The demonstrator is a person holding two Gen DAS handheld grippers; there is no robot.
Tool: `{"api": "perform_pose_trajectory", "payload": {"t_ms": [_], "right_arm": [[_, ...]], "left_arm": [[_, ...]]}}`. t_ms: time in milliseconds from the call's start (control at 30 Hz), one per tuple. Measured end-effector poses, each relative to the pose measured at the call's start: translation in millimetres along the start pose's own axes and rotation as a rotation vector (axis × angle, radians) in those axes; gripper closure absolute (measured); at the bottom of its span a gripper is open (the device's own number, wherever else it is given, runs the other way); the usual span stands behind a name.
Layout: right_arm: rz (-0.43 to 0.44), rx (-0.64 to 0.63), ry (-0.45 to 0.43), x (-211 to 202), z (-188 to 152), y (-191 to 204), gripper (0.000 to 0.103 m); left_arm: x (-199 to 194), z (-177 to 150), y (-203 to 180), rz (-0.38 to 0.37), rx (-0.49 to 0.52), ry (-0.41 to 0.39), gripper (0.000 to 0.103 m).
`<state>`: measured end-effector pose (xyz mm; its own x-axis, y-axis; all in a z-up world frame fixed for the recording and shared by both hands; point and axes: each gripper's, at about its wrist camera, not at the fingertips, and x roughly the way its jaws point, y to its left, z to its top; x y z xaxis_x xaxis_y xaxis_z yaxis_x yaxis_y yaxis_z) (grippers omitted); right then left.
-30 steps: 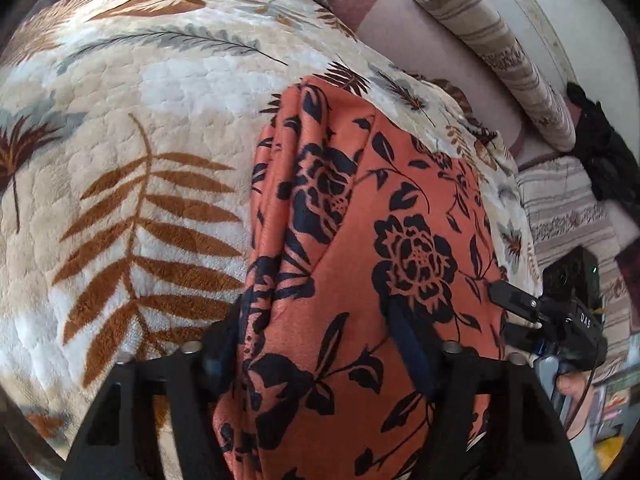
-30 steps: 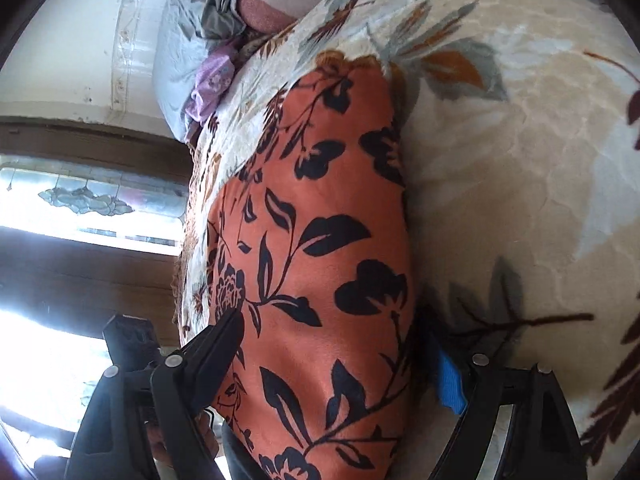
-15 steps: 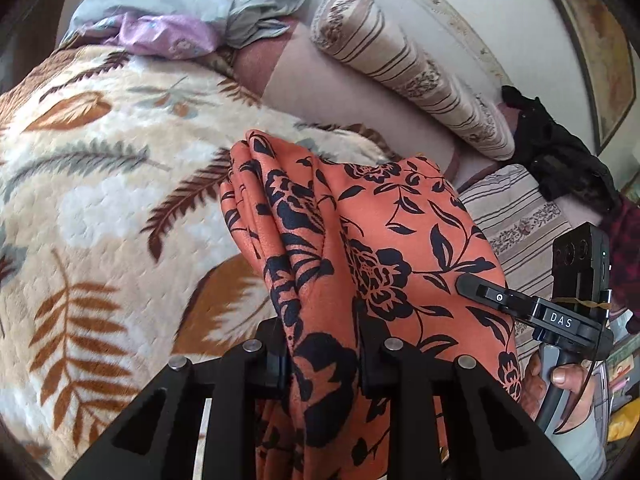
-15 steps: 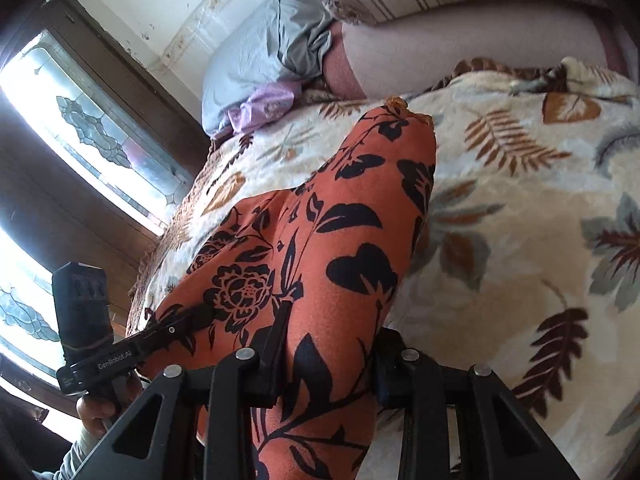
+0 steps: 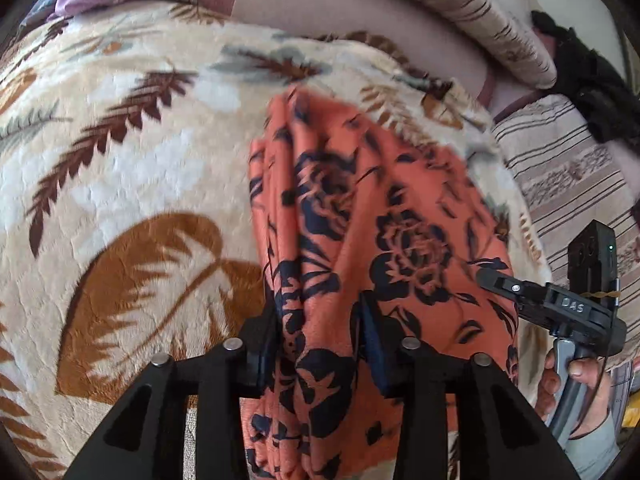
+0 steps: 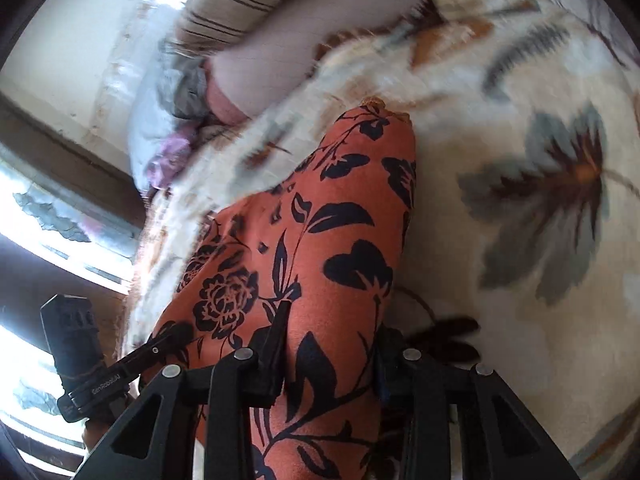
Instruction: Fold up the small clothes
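An orange garment with black flowers (image 5: 360,216) hangs between both grippers over the leaf-patterned blanket (image 5: 132,168). My left gripper (image 5: 320,340) is shut on its bunched left edge. My right gripper (image 6: 328,348) is shut on the garment's other end (image 6: 332,232). The right gripper also shows at the right of the left wrist view (image 5: 560,312), and the left gripper at the lower left of the right wrist view (image 6: 100,384). The far end of the cloth rests on the blanket.
A striped bolster (image 5: 472,8) and a pinkish cushion (image 5: 360,12) lie at the back. A black cloth (image 5: 584,80) sits at the far right, a striped sheet (image 5: 568,184) below it. Grey and lilac clothes (image 6: 168,120) lie near a window (image 6: 48,220).
Both grippers closed on the garment and lifted it. Over the last half second they have carried it forward and lower toward the blanket.
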<state>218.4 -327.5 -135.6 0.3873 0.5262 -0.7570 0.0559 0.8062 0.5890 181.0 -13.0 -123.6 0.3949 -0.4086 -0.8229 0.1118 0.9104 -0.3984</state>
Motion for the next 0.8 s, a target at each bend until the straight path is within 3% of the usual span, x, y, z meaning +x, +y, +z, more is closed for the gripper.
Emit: {"api": "perform_pose_trajectory", "payload": {"t_ms": [33,67,133,200,300,367,433,533,667,800], "right_arm": [[0.033,0.024,-0.027,-6,-4,-7,0.041],[0.030,0.021,-0.043,-12,-6,-7,0.038],[-0.038,-0.016,-0.065,-24,-6,-1,0.032],[-0.052,-0.055,-0.107,-37,-2,11,0.032],[0.019,-0.103,-0.179,-58,2,38,0.032],[0.075,-0.157,-0.209,-64,1,59,0.029],[0.099,-0.198,-0.169,-50,0,71,0.020],[0.007,-0.138,-0.034,-11,3,55,0.019],[0.033,-0.144,-0.109,-23,10,67,0.019],[0.020,-0.144,-0.102,-8,36,72,0.019]], "left_arm": [[-6,-3,3,0.006,-0.008,-0.039,0.044],[-13,-4,5,0.020,-0.015,-0.057,0.039],[-27,-6,7,0.024,-0.014,-0.065,0.039],[-45,-10,6,0.044,-0.001,-0.101,0.039],[-58,-19,2,0.073,0.045,-0.116,0.039],[-48,-25,0,0.140,0.088,-0.088,0.039],[-32,-31,-1,0.191,0.116,-0.041,0.039],[-31,-36,1,0.174,0.090,-0.038,0.039],[-33,-34,-4,0.197,0.115,-0.043,0.036],[-30,-35,-4,0.200,0.116,-0.040,0.035]]}}
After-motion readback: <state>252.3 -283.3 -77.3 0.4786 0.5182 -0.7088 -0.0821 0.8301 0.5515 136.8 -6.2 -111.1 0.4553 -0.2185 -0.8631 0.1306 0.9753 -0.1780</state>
